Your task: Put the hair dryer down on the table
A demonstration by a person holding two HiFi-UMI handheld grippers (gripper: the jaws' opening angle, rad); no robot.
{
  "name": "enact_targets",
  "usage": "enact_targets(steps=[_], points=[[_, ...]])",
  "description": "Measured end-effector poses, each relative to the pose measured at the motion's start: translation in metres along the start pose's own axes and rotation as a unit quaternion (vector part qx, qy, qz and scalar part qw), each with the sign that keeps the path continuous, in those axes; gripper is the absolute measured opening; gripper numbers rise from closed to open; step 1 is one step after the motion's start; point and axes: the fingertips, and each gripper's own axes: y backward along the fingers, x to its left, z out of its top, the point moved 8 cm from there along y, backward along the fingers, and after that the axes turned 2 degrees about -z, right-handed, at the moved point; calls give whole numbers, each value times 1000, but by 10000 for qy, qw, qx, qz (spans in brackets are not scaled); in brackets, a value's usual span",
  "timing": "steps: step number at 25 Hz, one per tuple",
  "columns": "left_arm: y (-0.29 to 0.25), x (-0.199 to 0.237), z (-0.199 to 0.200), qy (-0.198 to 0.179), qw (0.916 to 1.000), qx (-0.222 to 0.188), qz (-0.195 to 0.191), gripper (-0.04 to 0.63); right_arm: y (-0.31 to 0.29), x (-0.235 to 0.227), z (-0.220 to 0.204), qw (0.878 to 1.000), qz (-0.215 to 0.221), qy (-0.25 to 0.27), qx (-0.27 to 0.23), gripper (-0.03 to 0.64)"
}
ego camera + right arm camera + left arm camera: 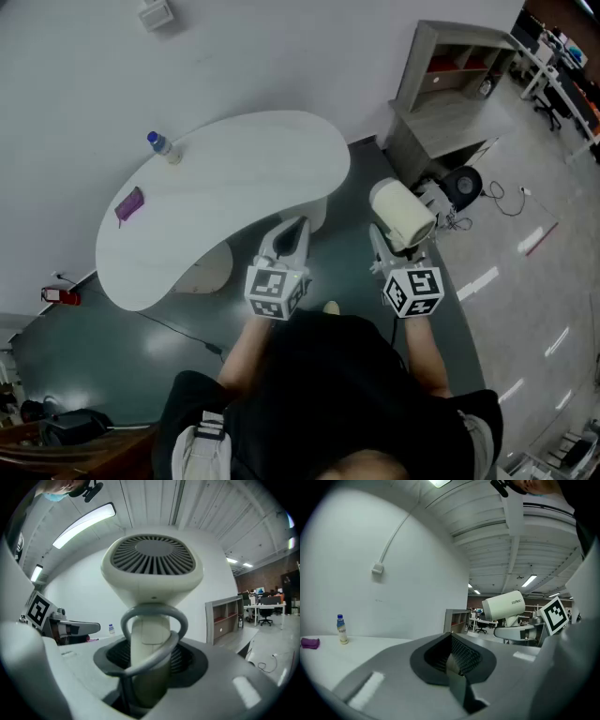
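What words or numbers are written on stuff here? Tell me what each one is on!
Hair dryer: one short grey brand word on its side, starting with "z"; the rest is too blurred to read for sure.
Bottle: it has a label, but it is too small to read.
Marker cubes: only black-and-white square patterns, no letters or numbers.
Nothing else readable shows.

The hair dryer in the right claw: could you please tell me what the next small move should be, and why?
Probably carry the right claw forward and leftward until the hair dryer is over the white table. The claw is clamped on the dryer's handle, and the head view shows it beyond the table's right end, above the floor.
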Motion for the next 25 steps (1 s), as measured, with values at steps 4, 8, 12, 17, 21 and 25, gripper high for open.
enact_targets(steps=[4, 8, 12, 17, 21, 25], points=[[0, 2, -7, -79, 10000, -1, -50, 6, 0, 1, 0, 10000, 17, -3, -10, 212], [1, 0, -9, -76, 9999, -6, -77, 6, 1, 1, 0, 10000, 45, -6, -31, 212], [1, 1, -10, -58, 10000, -11, -46, 6, 0, 1, 1, 9999, 125, -53, -44, 212], [3, 0, -11, -18, 10000, -8, 52, 6, 0, -1, 2, 9997, 219, -90, -38, 212], [6, -1, -10, -29, 9998, -45, 207, 6, -2, -3, 1, 9993, 369, -35, 62, 212], [7, 0, -12, 11, 9995, -3, 327, 6, -8, -2, 1, 9984, 555, 9, 114, 212]])
